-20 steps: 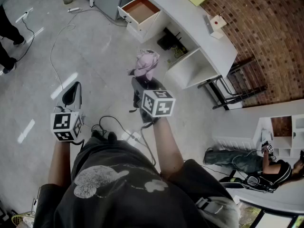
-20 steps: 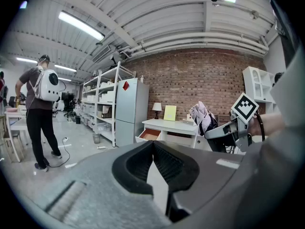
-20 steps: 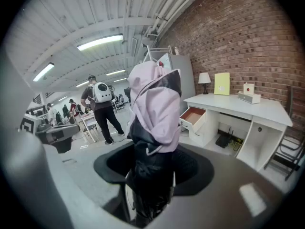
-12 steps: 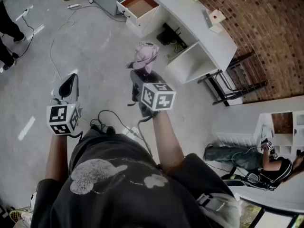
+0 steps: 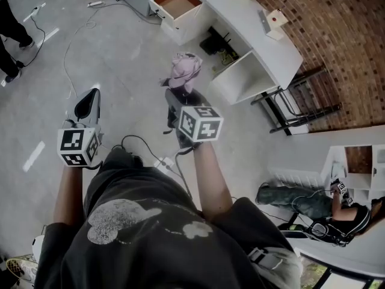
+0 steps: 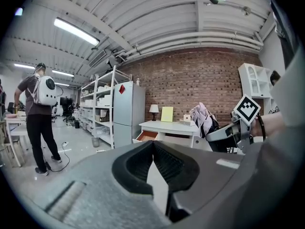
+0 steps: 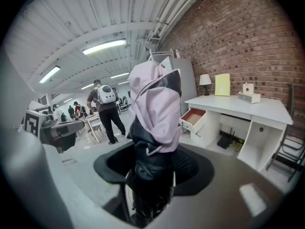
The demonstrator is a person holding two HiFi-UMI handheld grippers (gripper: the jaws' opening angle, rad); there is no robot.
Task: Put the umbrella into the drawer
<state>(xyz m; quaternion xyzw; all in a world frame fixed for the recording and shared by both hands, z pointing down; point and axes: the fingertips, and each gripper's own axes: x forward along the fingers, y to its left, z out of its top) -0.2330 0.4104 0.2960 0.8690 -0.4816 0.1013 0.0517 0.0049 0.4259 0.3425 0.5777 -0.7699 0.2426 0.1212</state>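
The umbrella point(image 5: 184, 72) is folded, with a pink canopy bunched above a black lower part. My right gripper point(image 5: 180, 106) is shut on that black part and holds it upright above the grey floor. In the right gripper view the umbrella point(image 7: 155, 104) rises between the two black pads point(image 7: 190, 168). The open drawer point(image 5: 175, 3), with a brown inside, sticks out of the white desk point(image 5: 260, 41) ahead, well beyond the umbrella. My left gripper point(image 5: 89, 98) hangs to the left with its tips together and nothing in it, and it also fills the bottom of its own view point(image 6: 153, 144).
Cables point(image 5: 77, 48) and a power strip point(image 5: 166, 162) lie on the floor. A black chair point(image 5: 301, 110) stands right of the desk. One person sits low at the right point(image 5: 313, 208). Another, wearing a backpack point(image 6: 40, 113), walks at the left. A grey cabinet point(image 6: 128, 111) stands beside the desk.
My left gripper has drifted a little left and up in the head view. The right gripper still holds the umbrella in about the same spot. The desk has slid slightly up the picture.
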